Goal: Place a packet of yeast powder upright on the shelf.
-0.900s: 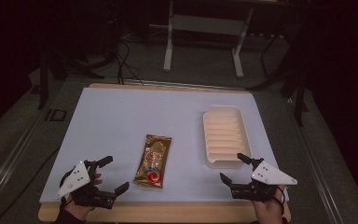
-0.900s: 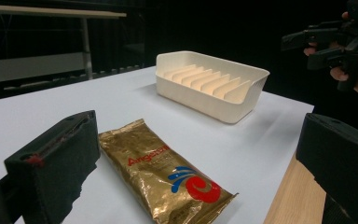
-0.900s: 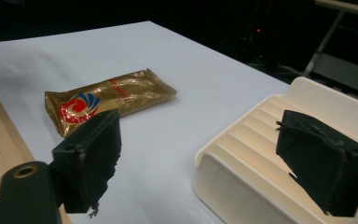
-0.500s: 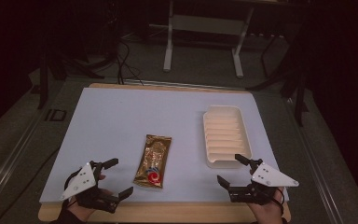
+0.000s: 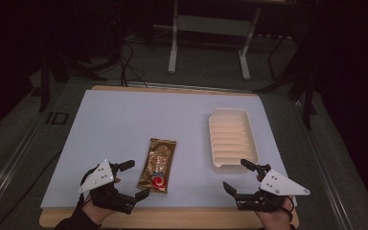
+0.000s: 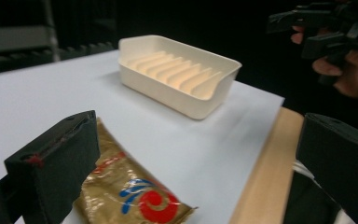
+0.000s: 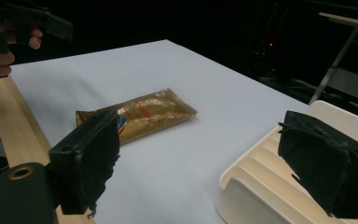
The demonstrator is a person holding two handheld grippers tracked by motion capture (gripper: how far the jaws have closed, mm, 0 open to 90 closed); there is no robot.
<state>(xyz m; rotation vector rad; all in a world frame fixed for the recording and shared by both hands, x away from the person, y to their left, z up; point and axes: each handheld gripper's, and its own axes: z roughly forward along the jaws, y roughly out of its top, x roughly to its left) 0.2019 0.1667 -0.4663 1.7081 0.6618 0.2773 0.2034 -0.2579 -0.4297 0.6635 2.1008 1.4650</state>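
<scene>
High view: gold packet (image 5: 157,165) beside left gripper (image 5: 132,179) (fingers spread).

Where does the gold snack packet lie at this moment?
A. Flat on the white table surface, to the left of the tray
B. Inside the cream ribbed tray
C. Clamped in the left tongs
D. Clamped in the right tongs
A. The gold snack packet lies flat on the white table surface, apart from the cream ribbed tray to its right, while the left tongs and right tongs both stand open and hold nothing.
</scene>
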